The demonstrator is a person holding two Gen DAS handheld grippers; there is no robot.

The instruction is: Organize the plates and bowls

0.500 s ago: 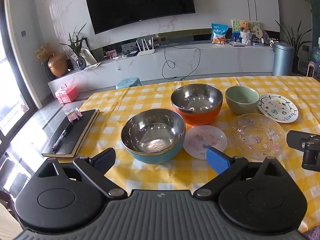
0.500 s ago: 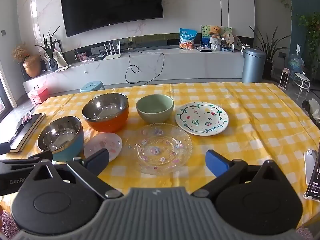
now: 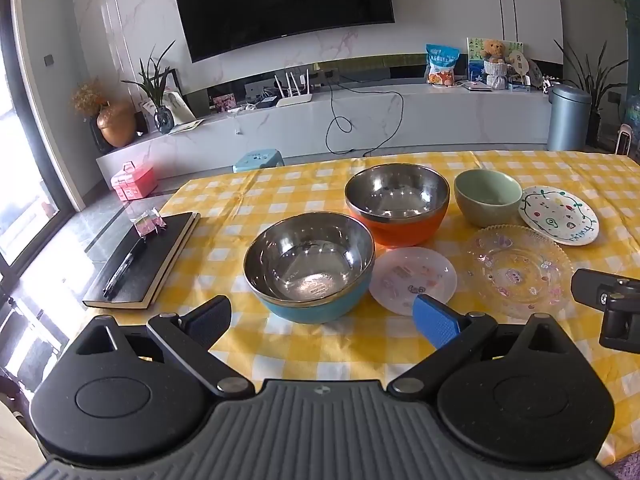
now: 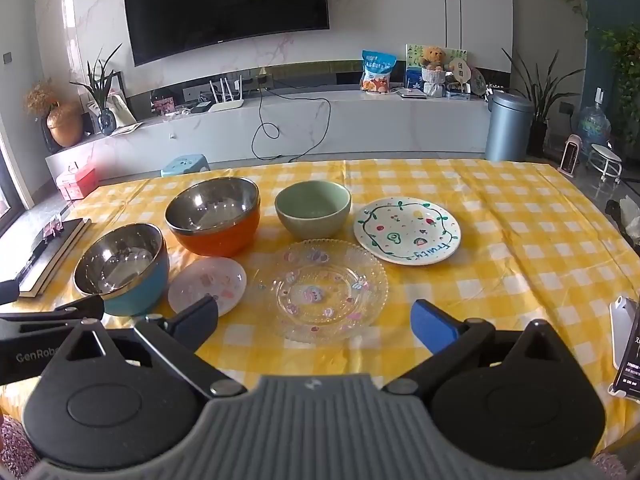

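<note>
On the yellow checked tablecloth (image 3: 256, 196) (image 4: 500, 216) stand a steel bowl with a blue outside (image 3: 310, 266) (image 4: 120, 268), a steel bowl with an orange outside (image 3: 396, 204) (image 4: 214, 216) and a green bowl (image 3: 488, 198) (image 4: 313, 210). A small pink plate (image 3: 414, 278) (image 4: 208, 284), a clear glass plate (image 3: 518, 270) (image 4: 326, 288) and a white painted plate (image 3: 558, 216) (image 4: 408, 230) lie beside them. My left gripper (image 3: 322, 318) hangs open just before the blue bowl. My right gripper (image 4: 316, 320) hangs open over the near edge of the glass plate. Neither holds anything.
A black notebook (image 3: 140, 264) with a pen lies at the table's left edge. A phone (image 4: 624, 332) and a dark card lie at the right edge. Behind the table are a white TV bench (image 3: 360, 124) and a grey bin (image 4: 508, 126).
</note>
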